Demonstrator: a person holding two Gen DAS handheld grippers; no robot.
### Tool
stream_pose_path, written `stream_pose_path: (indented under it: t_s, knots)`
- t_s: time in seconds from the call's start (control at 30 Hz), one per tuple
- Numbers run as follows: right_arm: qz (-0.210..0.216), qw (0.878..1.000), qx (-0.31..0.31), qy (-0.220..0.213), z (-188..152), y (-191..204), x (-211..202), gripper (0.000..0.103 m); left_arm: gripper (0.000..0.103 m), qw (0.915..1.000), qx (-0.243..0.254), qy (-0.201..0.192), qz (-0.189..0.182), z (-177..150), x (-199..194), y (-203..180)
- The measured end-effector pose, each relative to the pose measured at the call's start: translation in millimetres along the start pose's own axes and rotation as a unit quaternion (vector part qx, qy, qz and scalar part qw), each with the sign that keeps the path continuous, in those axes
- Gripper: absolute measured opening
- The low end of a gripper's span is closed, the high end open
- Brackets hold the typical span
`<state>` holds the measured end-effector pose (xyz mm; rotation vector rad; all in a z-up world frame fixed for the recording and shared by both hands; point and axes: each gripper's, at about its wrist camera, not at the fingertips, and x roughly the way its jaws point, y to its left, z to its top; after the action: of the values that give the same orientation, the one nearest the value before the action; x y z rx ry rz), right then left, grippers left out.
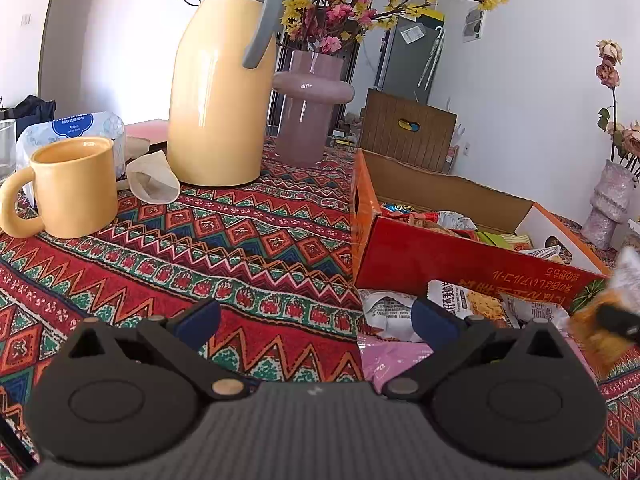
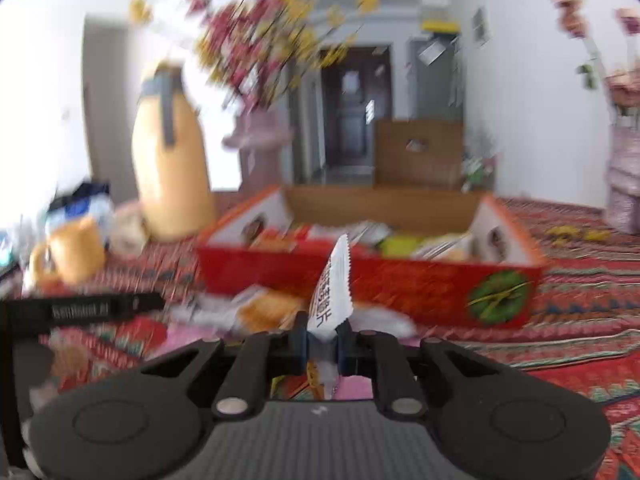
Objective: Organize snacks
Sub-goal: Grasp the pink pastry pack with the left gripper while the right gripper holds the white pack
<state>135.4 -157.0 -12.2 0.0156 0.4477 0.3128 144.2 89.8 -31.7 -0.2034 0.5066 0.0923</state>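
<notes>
My right gripper (image 2: 322, 340) is shut on a white snack packet (image 2: 333, 292) with black print; its serrated end sticks up between the pads, in front of the red cardboard box (image 2: 400, 284). The box holds several snack packets (image 2: 400, 240). More packets (image 2: 256, 308) lie on the cloth before the box. In the left wrist view my left gripper (image 1: 316, 316) stands open over the patterned tablecloth, nothing between its fingers. Loose snack packets (image 1: 460, 304) and a pink packet (image 1: 396, 356) lie by its right finger, beside the red box (image 1: 420, 256). The right gripper (image 1: 618, 318) shows blurred at the right edge.
A yellow mug (image 1: 76, 188), a yellow thermos jug (image 1: 220, 92) and a pink vase (image 1: 310, 108) with flowers stand at the back left of the table. A wipes pack (image 1: 72, 128) lies behind the mug. Another vase (image 1: 608, 204) stands at the far right.
</notes>
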Motion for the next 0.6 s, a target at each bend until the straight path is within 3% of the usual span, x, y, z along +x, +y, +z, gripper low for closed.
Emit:
stream_pose_path:
  t_s: [0.13,0.3,0.43,0.6]
  knots:
    - [-0.044,0.999,0.017,-0.025,-1,-30,-20,0.012,0.103,1.0000,-0.004,0.006,0.002,1,2,0]
    - [-0.087,0.995,0.052,-0.011,-18,-66,-17,0.013,0.103,0.9998,-0.011,0.014,0.001,1,5,4]
    - [-0.084,0.994,0.064,0.011,-31,-76,-3,0.013,0.103,0.9998,-0.010,0.016,0.001,1,6,4]
    - [-0.061,0.996,0.071,-0.001,-36,-78,-5,0.013,0.103,0.9999,0.001,0.014,0.001,1,5,0]
